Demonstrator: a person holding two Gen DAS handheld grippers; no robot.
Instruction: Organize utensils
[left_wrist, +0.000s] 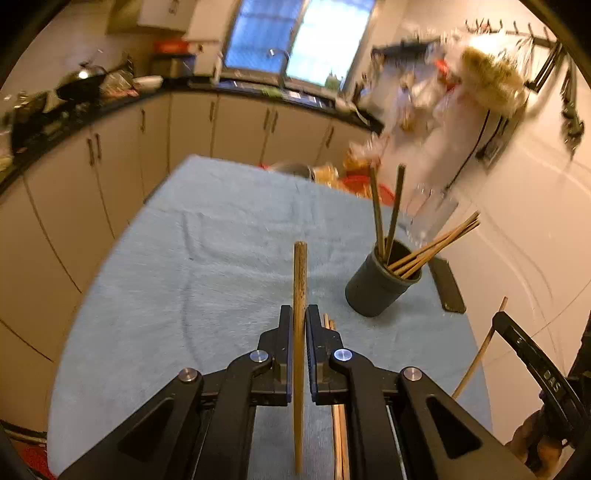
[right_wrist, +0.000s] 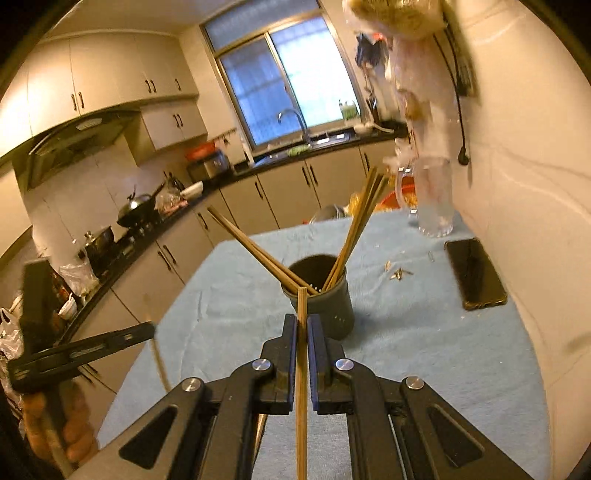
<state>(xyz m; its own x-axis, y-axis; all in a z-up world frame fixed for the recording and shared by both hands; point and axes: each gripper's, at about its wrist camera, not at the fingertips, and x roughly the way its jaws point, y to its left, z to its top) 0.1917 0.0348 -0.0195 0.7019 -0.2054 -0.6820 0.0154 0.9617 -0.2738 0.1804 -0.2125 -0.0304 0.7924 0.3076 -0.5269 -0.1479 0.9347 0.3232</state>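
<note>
A home kitchen: cream cabinets (right_wrist: 110, 81), range hood (right_wrist: 74, 144), wok (right_wrist: 138, 212), sink faucet (right_wrist: 295, 123) under window (right_wrist: 284, 77).

Both handheld tools are matte black two-finger grippers of the same build. The left gripper (left_wrist: 299, 321) has two flat rectangular fingers with dark blue ribbed pads on their inner faces. Behind them, angular black linkage arms spread outward in a V, each with a triangular cut-out. Four round silver pivot screws (left_wrist: 343, 355) sit on the linkages, two near the fingers and two farther out. The right gripper (right_wrist: 302, 321) shows the same blue-lined fingers, silver pivots and cut-out arms. In the left wrist view its black frame edge carries small pale lettering, too blurred to read.
</note>
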